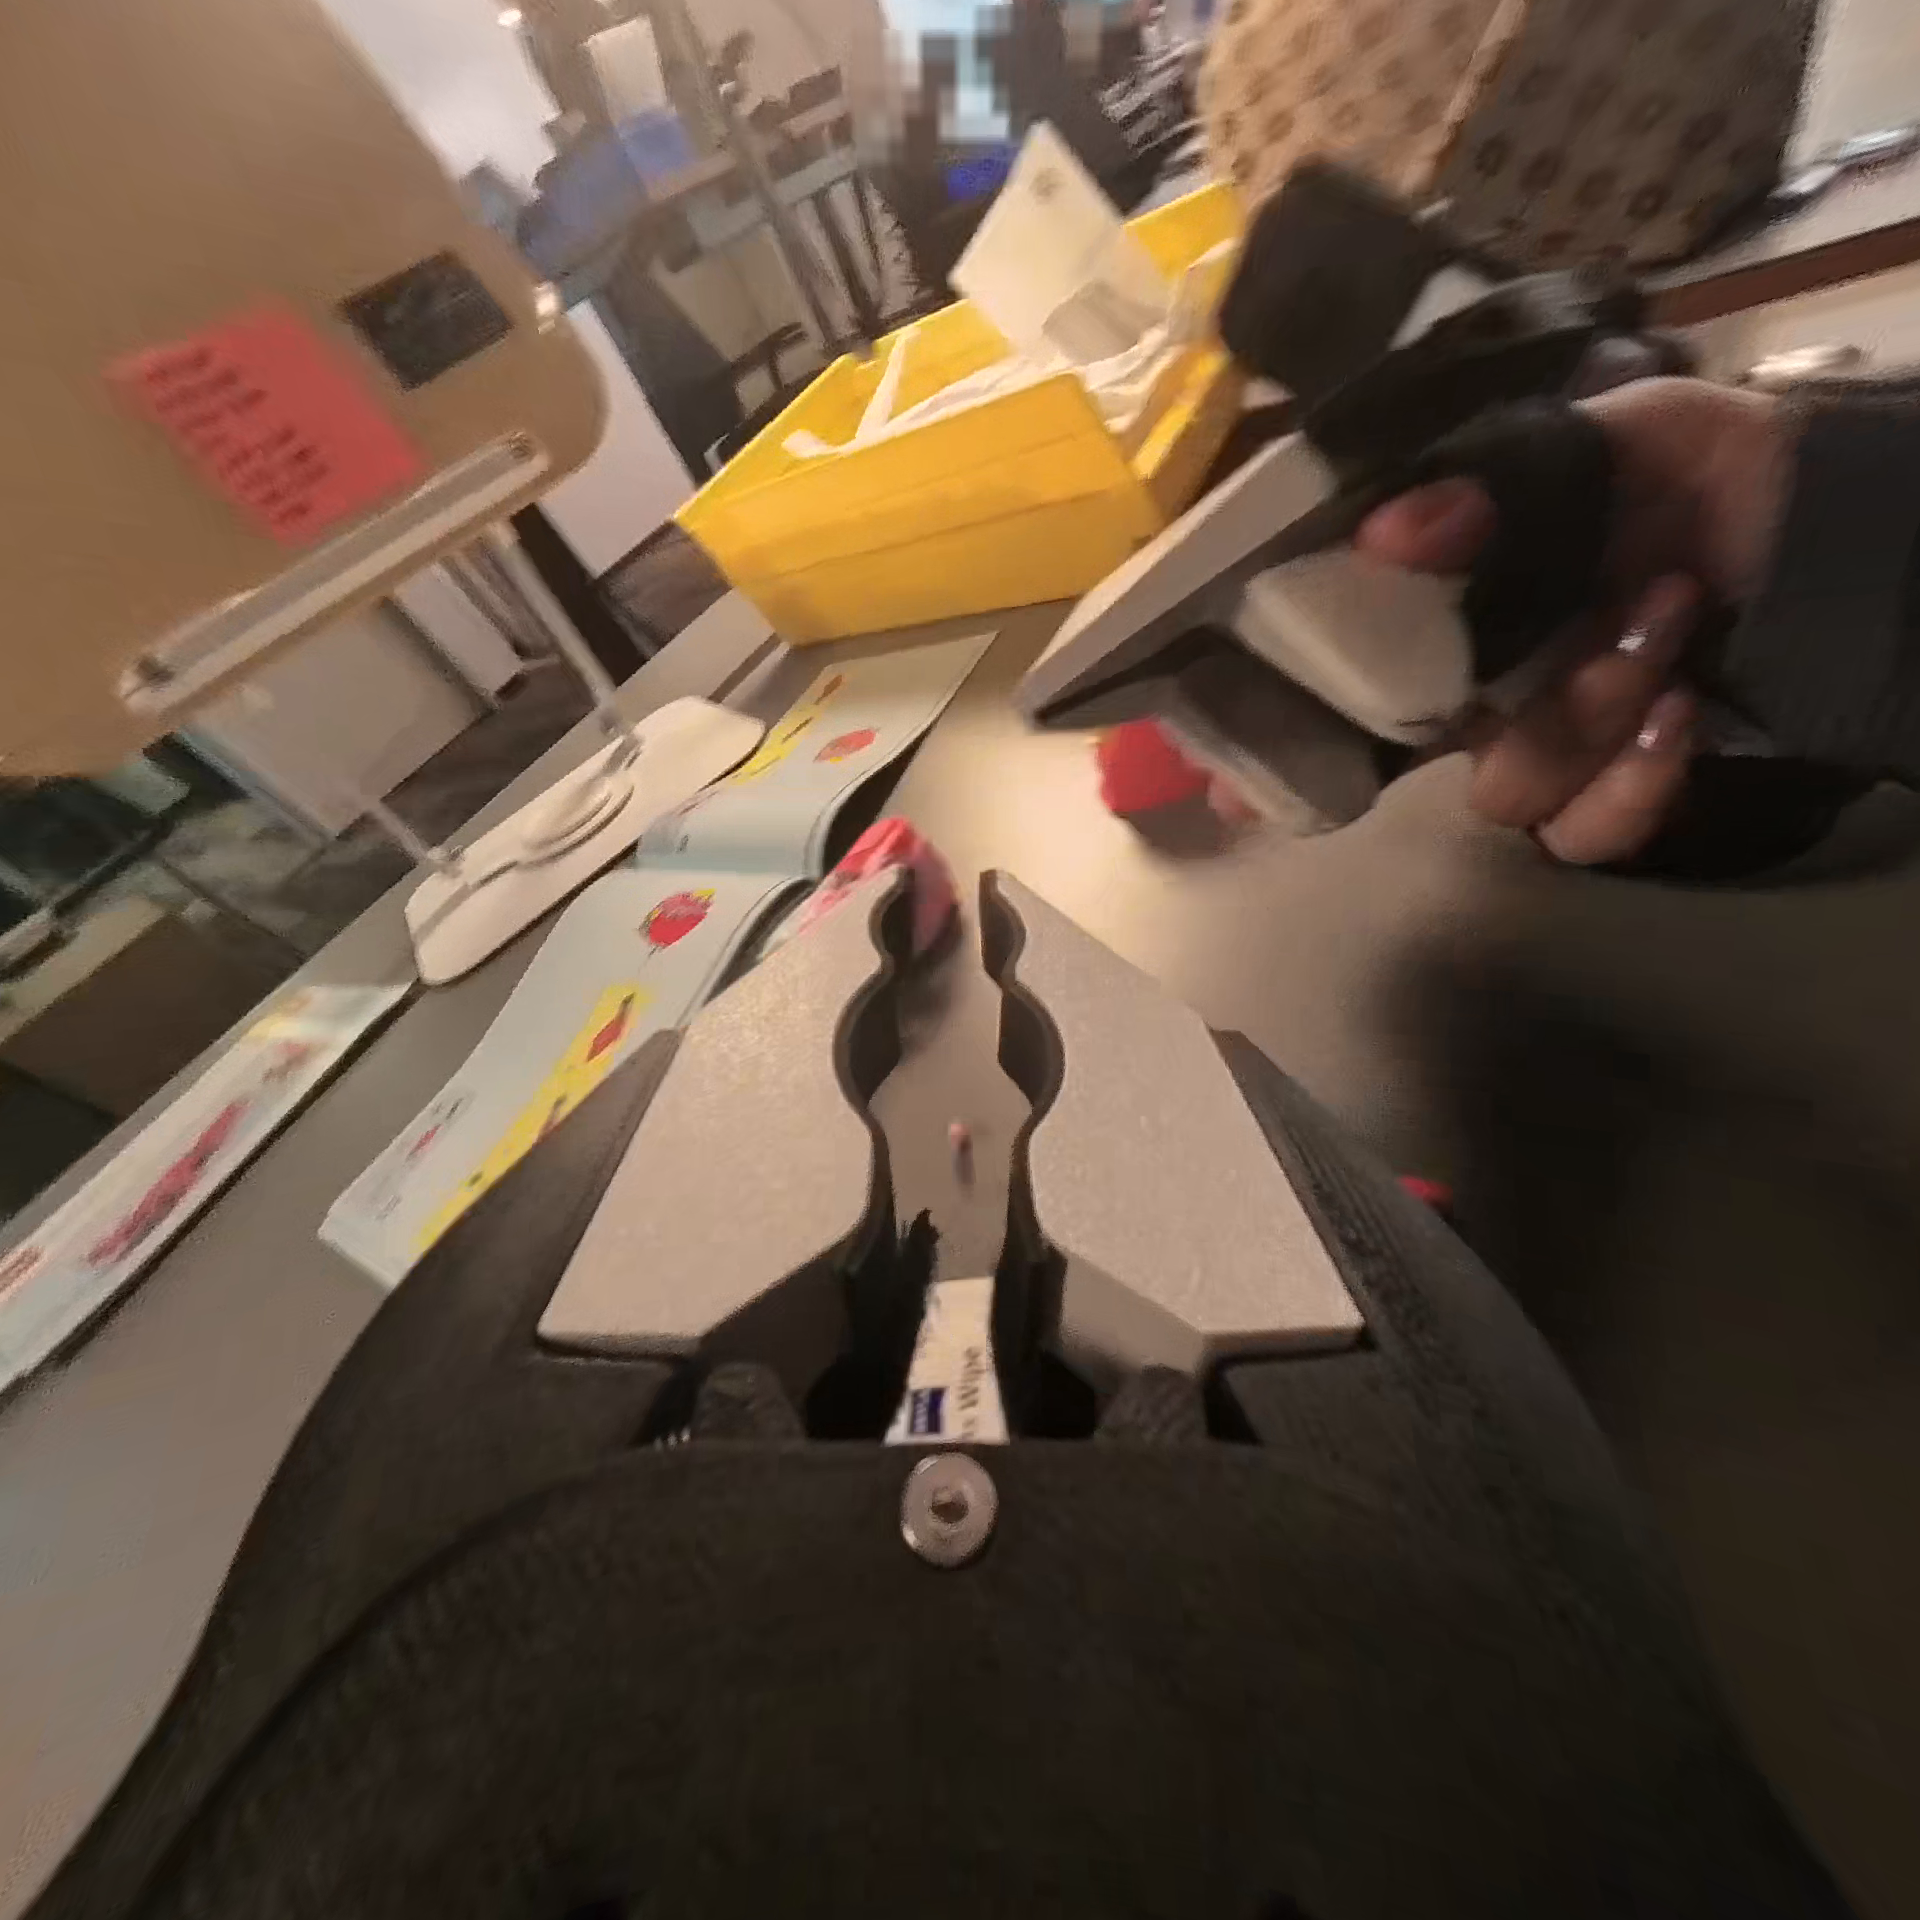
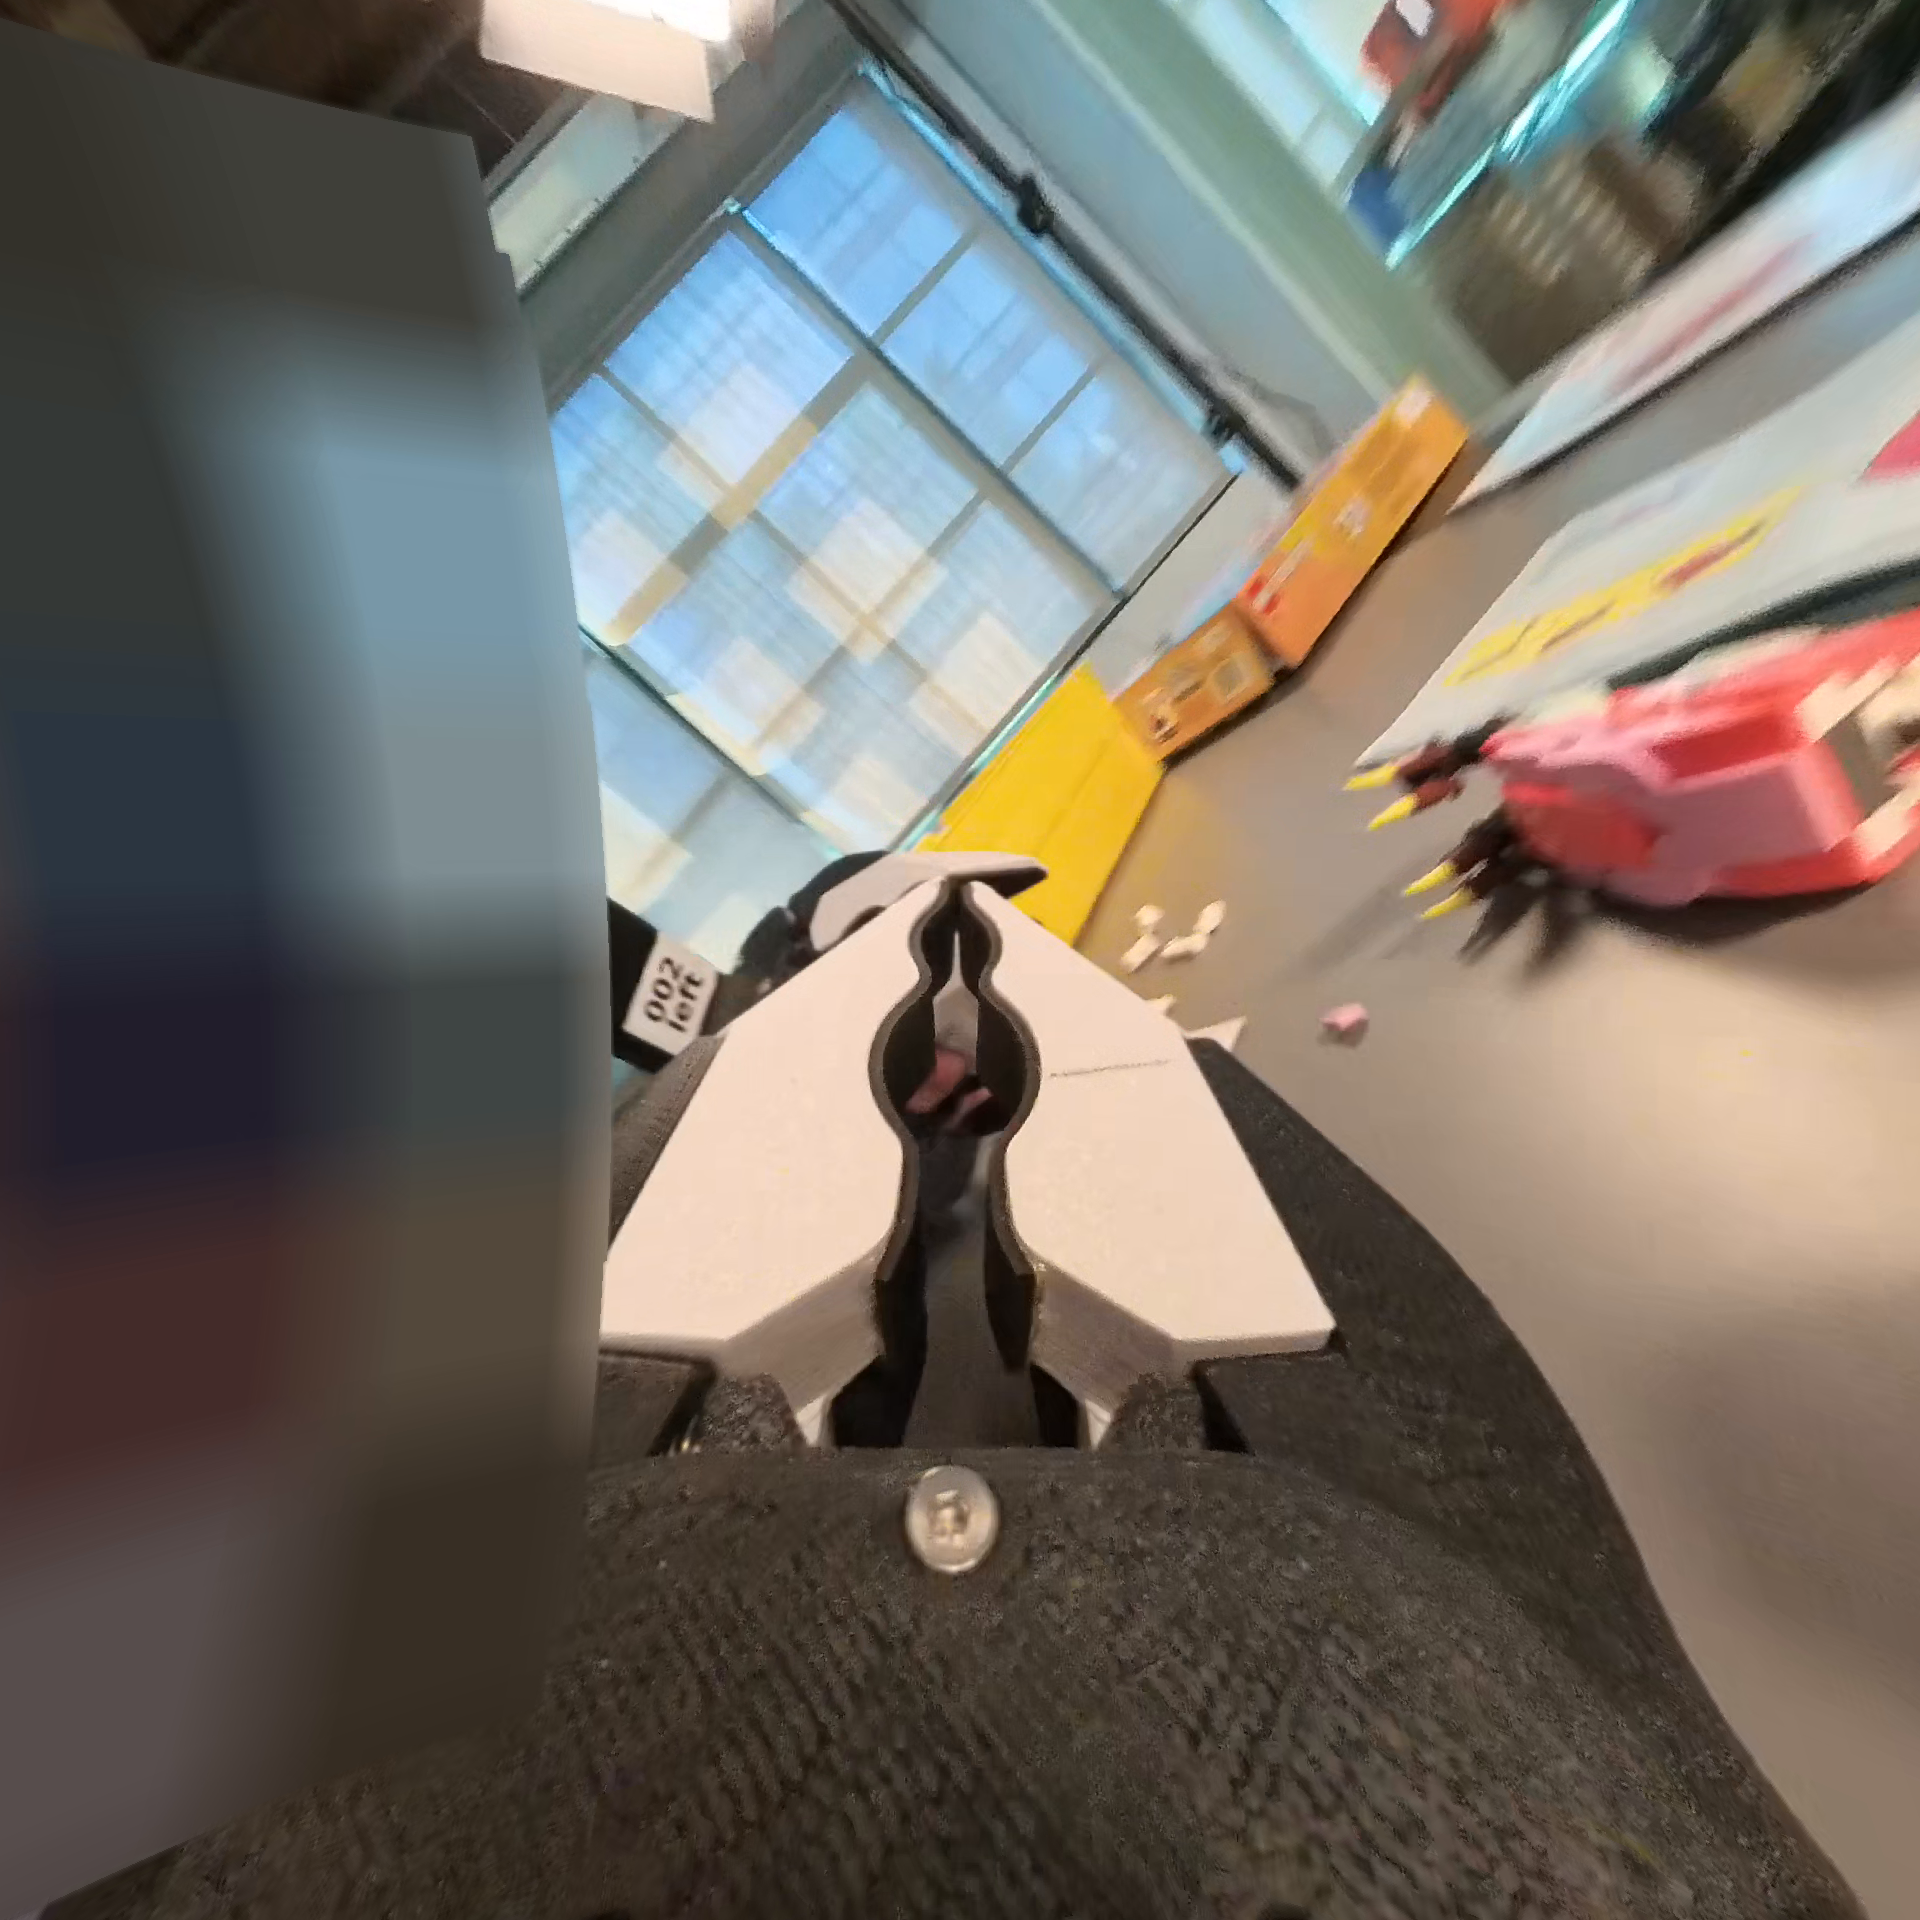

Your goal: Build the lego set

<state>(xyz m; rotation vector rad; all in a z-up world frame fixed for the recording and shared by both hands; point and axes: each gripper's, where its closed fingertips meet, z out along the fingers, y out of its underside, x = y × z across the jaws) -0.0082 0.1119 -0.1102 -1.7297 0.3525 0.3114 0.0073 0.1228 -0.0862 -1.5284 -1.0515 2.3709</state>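
Over grey table (image 1: 1195,935): left gripper (image 1: 940,894) open, beside pink piece (image 1: 914,883).

pink-red brick model (image 2: 1704,810): motion-blurred, cut by right edge | booklet (image 1: 582,997): pictures blurred

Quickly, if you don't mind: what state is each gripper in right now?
Left gripper: open, nothing between its fingers; a pink and red toy piece lies just beyond the tips.
Right gripper: fingertips closed together, nothing visibly held.

Ahead of left claw (image 1: 940,894): bare grey table (image 1: 1039,748), passable. Just left of its tips: pink-red brick model (image 1: 914,883) and open booklet (image 1: 623,987). Farther ahead: yellow bin (image 1: 935,520). Right: other claw (image 1: 1195,623), hand-held.
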